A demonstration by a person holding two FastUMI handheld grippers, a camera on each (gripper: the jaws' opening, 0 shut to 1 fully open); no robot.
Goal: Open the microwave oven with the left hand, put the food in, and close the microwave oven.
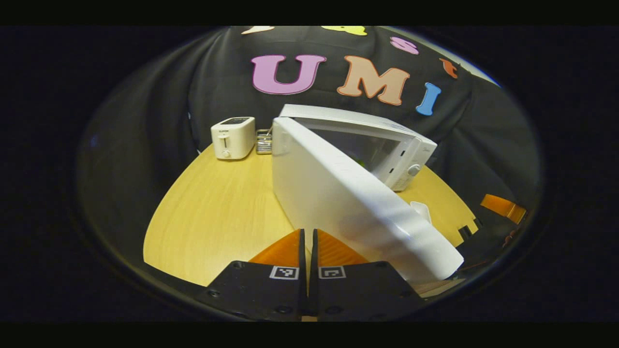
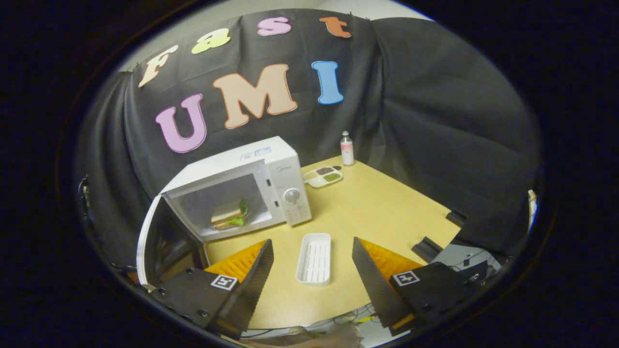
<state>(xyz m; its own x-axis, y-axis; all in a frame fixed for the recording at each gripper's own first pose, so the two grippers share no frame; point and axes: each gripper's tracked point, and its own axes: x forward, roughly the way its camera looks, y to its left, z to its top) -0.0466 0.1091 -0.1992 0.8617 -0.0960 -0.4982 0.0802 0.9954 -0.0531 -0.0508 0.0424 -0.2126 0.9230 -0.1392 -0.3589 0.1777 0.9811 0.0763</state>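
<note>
A white box-shaped microwave oven (image 2: 242,186) is seen on the pale wooden counter (image 2: 367,212) in the right gripper view, set toward the counter's far left side against the black cloth wall. Its white door (image 1: 348,203) is swung open to the left. Inside the cavity a sandwich of sliced bread with a green leaf (image 2: 228,215) is seen lying on the oven floor.

In the left gripper view the left tongs (image 1: 308,241) are closed, the fingers nearly touching with nothing seen between them, just beside the outer face of the open door. The right tongs (image 2: 312,258) are spread wide and hold nothing; between them, near the counter's front edge, a white ribbed rectangular plastic tray (image 2: 314,258) lies empty.

Toward the far edge, right of the oven, a white compartment dish with dark and green fillings (image 2: 323,177) and a small white bottle (image 2: 346,149) are seen. A white toaster (image 1: 233,137) stands at the counter's far edge in the left gripper view
</note>
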